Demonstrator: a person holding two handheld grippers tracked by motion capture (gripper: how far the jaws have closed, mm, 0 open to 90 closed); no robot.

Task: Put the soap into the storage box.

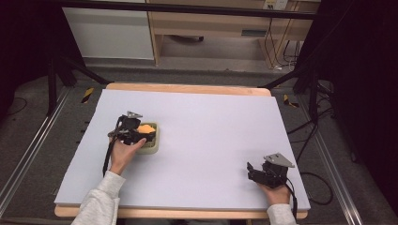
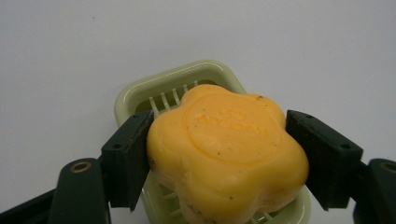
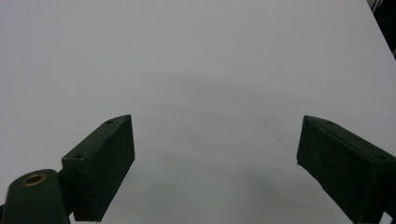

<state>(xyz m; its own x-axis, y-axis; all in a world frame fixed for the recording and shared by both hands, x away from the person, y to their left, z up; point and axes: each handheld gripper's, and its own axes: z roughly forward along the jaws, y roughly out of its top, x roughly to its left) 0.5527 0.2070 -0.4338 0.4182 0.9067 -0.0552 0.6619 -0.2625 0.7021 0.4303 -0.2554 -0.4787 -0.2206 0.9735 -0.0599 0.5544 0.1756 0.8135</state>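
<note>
The table (image 1: 202,140), covered in a pale lilac-grey sheet, is lying mostly bare, with wide open surface stretching across its middle and far half and a strip of light wood edge showing along the far and near sides. The left gripper (image 1: 141,133) is sitting left of centre, well in from every edge, with the person's left hand (image 1: 123,154) wrapping it from the near side. The right gripper (image 1: 256,171) is resting near the front right corner, close to the near edge, held by the right hand (image 1: 277,192), and well apart from the other gripper. In the left gripper view, the left gripper (image 2: 219,154) is pinching one orange-yellow soap bar (image 2: 224,149), its two black jaws pressing the bar's opposite sides. The soap is looking flower-shaped with rounded lobes, carrying a raised oval ring on top with faint embossed lettering too blurred to read, and a few dark specks dotting its surface. It is hovering over or sitting on one pale green soap dish (image 2: 140,95), a rounded rectangle with a slatted floor; whether the bar is touching the slats cannot be told. In the right gripper view, the right gripper (image 3: 215,158) is standing with jaws spread wide, nothing between them but bare sheet. Counted: one soap, one dish, two grippers.
</note>
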